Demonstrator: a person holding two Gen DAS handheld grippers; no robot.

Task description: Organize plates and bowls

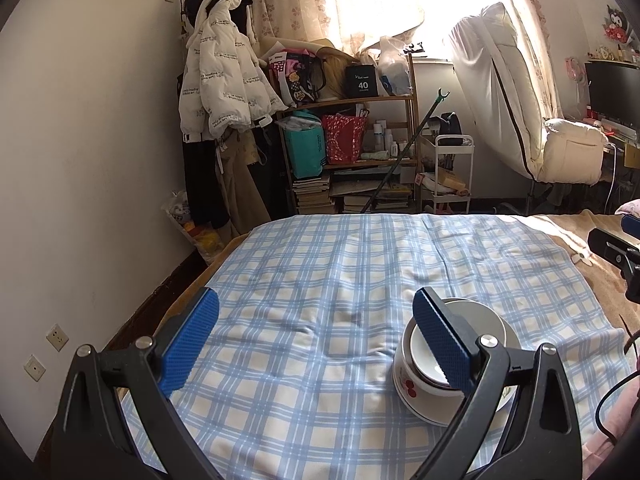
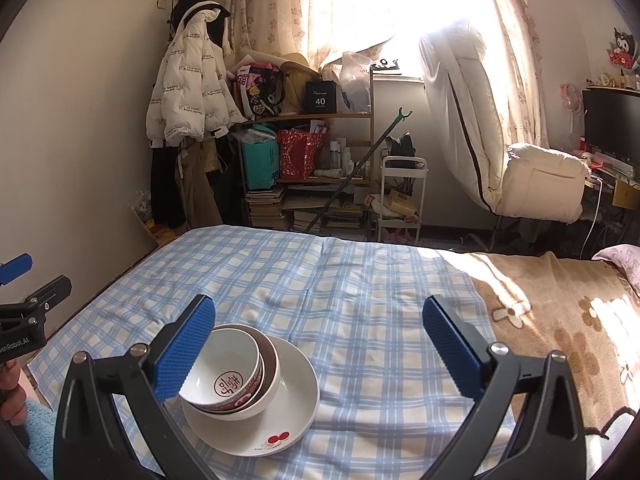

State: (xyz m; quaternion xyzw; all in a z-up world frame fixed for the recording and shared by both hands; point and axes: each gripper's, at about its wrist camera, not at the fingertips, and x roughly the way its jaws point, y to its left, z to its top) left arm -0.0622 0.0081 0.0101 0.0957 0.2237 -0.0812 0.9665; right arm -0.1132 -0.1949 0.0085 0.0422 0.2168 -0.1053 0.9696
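The left gripper [image 1: 316, 336] stands with its blue pads spread wide and nothing between them. In the right wrist view it [image 2: 24, 320] shows at the left edge, its black body lettered in white, partly cut off, "...enRobot.AI".

Readable writing, from left to right:
- A white puffer jacket [image 2: 188, 92] on the wall carries rows of dark print, too small to read.
- A black box [image 2: 321, 97] on the top shelf of the wooden rack [image 2: 370, 120] bears the number "40".
- The top bowl [image 2: 230, 372] has a red seal-style character mark on its inner floor.

That bowl nests, tilted, inside a white bowl with a brown interior [image 2: 269, 376], and both sit on a white plate [image 2: 280, 412] with a red cherry motif. The stack rests on the blue checked cloth [image 2: 360, 300].

The right gripper [image 2: 320, 344] is likewise spread wide and grips nothing. The stack lies low and left, partly behind its left pad. In the left wrist view the stack [image 1: 416, 384] sits behind that gripper's right pad.
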